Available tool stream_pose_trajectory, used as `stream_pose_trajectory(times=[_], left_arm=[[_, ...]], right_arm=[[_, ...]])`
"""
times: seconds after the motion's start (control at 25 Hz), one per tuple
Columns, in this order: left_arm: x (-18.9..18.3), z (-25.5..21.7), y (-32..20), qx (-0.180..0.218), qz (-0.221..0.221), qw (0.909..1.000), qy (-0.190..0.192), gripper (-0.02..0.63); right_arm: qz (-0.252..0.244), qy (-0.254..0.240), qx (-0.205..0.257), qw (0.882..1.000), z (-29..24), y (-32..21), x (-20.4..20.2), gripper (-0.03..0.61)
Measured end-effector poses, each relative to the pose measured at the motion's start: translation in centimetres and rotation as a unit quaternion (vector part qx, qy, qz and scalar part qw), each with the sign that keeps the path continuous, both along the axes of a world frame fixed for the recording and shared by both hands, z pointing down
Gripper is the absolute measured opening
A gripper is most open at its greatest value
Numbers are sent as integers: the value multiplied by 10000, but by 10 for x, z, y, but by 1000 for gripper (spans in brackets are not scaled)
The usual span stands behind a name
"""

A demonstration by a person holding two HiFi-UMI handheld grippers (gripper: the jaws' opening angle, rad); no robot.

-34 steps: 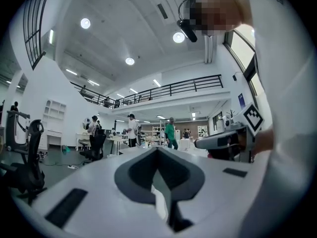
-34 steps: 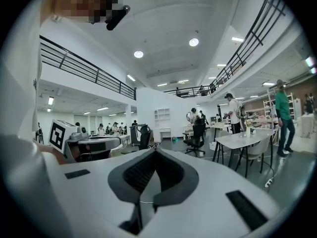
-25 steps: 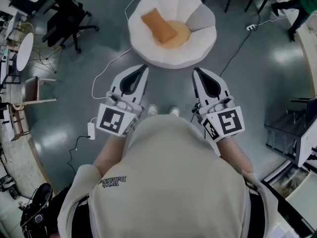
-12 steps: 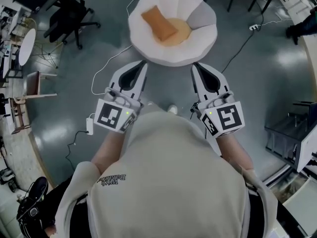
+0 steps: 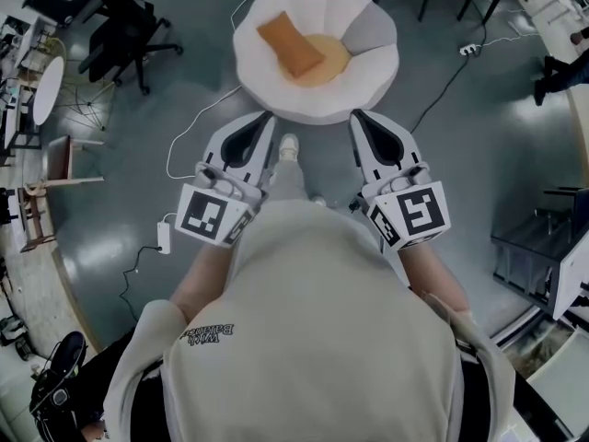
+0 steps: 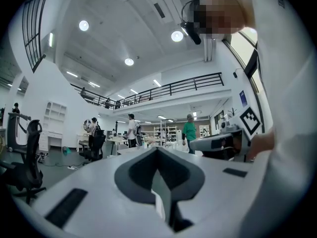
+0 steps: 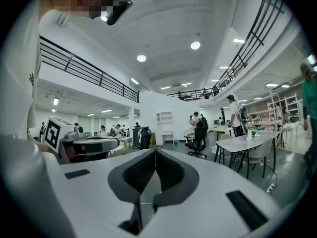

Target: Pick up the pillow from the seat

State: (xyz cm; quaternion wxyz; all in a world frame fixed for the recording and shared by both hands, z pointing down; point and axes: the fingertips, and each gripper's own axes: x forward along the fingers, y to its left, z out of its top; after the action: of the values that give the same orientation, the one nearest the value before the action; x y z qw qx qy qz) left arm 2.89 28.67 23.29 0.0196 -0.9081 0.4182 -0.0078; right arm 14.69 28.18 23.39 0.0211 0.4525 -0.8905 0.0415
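An orange pillow [image 5: 290,47] lies tilted on the yellow cushion of a round white seat [image 5: 317,99] at the top of the head view. My left gripper [image 5: 266,120] is held below the seat's near left rim, jaws closed together with nothing in them. To the right, my right gripper [image 5: 357,118] is shut and empty too, just short of the near rim. Both point toward the seat. In the left gripper view the closed left gripper [image 6: 158,150] faces a hall; in the right gripper view the shut right gripper [image 7: 155,150] does likewise. The pillow shows in neither gripper view.
A white cable [image 5: 198,122] trails over the grey floor left of the seat to a power strip [image 5: 165,238]. A black office chair [image 5: 124,30] and a wooden stool [image 5: 57,164] stand at the left. A black cable [image 5: 442,86] runs right. My shoe [image 5: 289,145] steps between the grippers.
The seat has come nearer as I step forward; both grippers now reach its near rim. One foot has swung forward between them. Both grippers stay shut.
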Motion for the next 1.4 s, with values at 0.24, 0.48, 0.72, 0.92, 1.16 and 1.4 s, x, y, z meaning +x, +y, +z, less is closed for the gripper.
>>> stream_pose_trajectory(times=[0.24,0.48,0.72,0.92,1.16,1.4], left_arm=[[-6,14,-17,26,29,10000,1,9],[-10,20,-51,88,94,9999,87,9],[-20,22,-87,88,70,9998,162,9],[-25,25,-128,9,51,9998,177,9],[-39,31,-179,-116,6,9998,166,9],[-58,36,-245,-312,6,9994,112,9]], right_arm=[[15,131,85,9999,10,-16,-7,9],[112,155,95,9998,17,-43,-13,9],[45,244,111,9996,15,-79,-25,9],[4,293,54,9996,13,-120,-35,9],[-105,312,-125,9994,17,-173,-52,9],[-139,315,-319,9989,21,-241,-72,9]])
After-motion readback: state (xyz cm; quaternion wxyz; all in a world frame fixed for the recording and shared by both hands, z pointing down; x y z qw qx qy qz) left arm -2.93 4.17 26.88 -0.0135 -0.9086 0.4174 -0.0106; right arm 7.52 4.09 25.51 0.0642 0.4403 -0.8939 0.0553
